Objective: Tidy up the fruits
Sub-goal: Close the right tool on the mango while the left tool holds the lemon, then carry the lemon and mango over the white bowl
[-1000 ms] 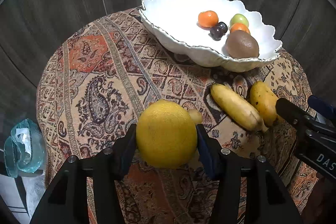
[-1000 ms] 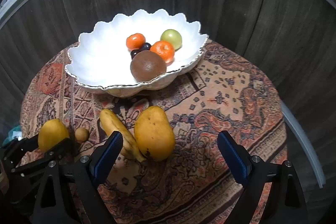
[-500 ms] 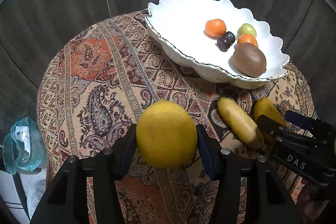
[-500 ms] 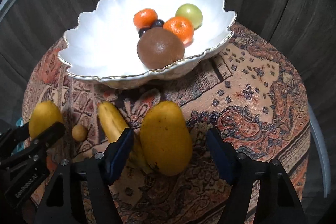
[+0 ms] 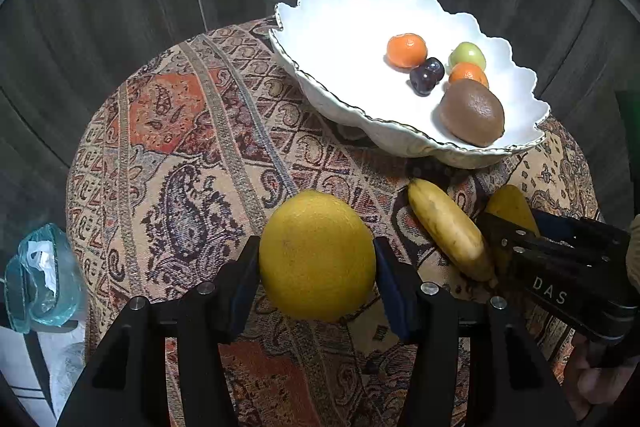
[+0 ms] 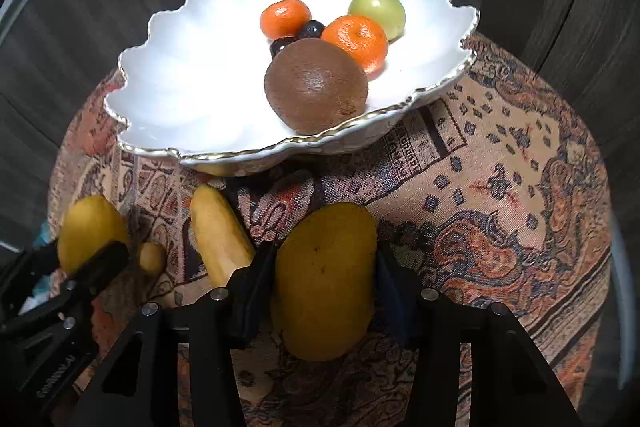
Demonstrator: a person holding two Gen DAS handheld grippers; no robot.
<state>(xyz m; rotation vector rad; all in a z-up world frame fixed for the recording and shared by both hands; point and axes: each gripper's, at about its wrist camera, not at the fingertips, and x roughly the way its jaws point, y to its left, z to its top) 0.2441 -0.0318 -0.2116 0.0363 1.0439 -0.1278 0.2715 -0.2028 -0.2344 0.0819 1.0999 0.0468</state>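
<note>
Fingers of the left gripper press both sides of a round yellow citrus, held above the near edge of the cloth-covered table. It looks firm and fairly heavy, so a grip across its widest part suits it. The right gripper has closed on a mango, smooth and likely slippery, beside a banana. Farther off, the white bowl at the far edge holds a kiwi and small fruits.

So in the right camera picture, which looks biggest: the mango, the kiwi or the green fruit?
1. mango, though it's nearest the camera, in the right gripper
2. kiwi
3. green fruit, farthest away
</note>
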